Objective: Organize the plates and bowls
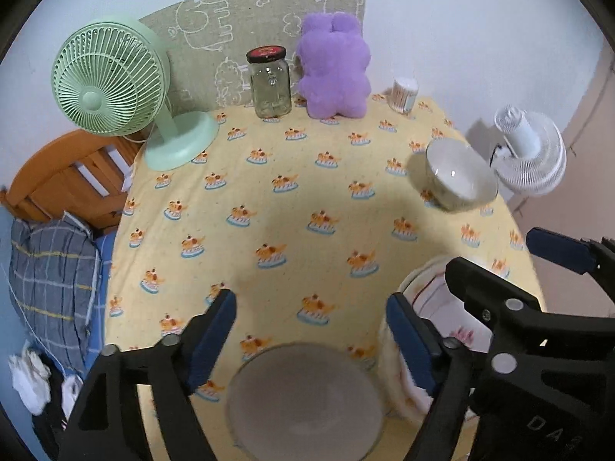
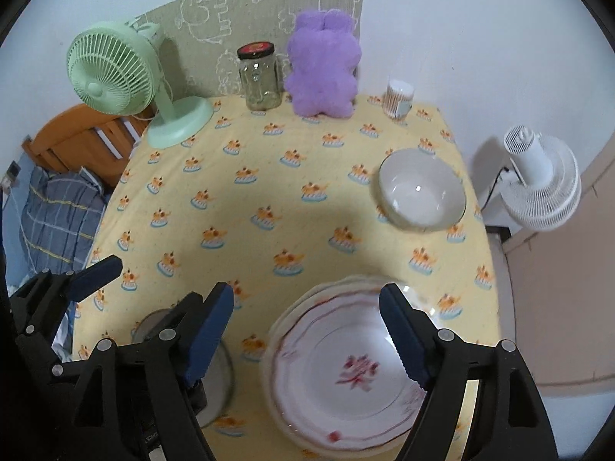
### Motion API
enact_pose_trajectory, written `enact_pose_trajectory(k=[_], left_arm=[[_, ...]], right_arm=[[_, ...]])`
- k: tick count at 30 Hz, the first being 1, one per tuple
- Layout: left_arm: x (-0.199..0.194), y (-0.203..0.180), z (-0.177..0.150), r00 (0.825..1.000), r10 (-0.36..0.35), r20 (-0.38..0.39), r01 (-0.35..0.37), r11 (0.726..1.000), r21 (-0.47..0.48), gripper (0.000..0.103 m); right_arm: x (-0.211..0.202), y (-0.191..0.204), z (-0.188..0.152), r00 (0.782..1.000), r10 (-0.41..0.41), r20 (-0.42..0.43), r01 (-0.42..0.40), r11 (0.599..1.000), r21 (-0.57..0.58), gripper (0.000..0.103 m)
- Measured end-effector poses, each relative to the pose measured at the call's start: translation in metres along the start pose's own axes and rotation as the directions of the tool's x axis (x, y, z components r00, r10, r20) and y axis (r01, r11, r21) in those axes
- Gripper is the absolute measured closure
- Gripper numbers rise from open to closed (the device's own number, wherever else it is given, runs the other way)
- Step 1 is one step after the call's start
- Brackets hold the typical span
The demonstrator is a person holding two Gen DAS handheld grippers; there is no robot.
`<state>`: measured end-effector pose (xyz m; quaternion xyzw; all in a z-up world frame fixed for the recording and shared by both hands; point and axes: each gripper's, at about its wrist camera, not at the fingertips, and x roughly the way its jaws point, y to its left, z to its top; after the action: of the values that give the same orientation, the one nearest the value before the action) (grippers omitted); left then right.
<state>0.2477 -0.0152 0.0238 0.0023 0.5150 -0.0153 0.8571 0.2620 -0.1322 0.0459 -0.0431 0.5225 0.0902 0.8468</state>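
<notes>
A white plate with a red flower print (image 2: pixel 346 372) lies near the table's front right; it also shows in the left wrist view (image 1: pixel 442 307). A grey dish (image 1: pixel 307 399) lies to its left, partly hidden in the right wrist view (image 2: pixel 219 380). A white bowl (image 2: pixel 421 192) (image 1: pixel 457 174) stands at the right side. My left gripper (image 1: pixel 311 334) is open and empty above the grey dish. My right gripper (image 2: pixel 307 334) is open and empty above the plate's left part.
A green fan (image 1: pixel 111 77), a glass jar (image 1: pixel 269 80), a purple plush toy (image 1: pixel 334 65) and a cotton swab tub (image 1: pixel 403 94) stand along the back of the yellow tablecloth (image 1: pixel 269 230). A white fan (image 2: pixel 538 180) stands off the right edge. A bed lies left.
</notes>
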Motion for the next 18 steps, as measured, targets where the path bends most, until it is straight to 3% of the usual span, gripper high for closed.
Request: enact_pose_trajectory(k=[3, 11, 18], left_arm=[[0.003, -0.015, 0.011, 1.000, 0.000, 0.006, 0.000, 0.999, -0.044, 0.010], [0.013, -0.060, 0.043, 0.999, 0.049, 0.020, -0.048, 0.995, -0.084, 0.008], [0.020, -0.098, 0.072, 0.995, 0.085, 0.049, -0.081, 0.994, -0.076, 0.008]], right_arm=[[-0.001, -0.020, 0.011, 1.000, 0.022, 0.011, -0.022, 0.999, -0.029, 0.022], [0.006, -0.069, 0.040, 0.998, 0.058, 0.032, -0.054, 0.993, -0.109, 0.022], [0.012, -0.110, 0.065, 0.995, 0.075, 0.059, -0.069, 0.992, -0.107, 0.022]])
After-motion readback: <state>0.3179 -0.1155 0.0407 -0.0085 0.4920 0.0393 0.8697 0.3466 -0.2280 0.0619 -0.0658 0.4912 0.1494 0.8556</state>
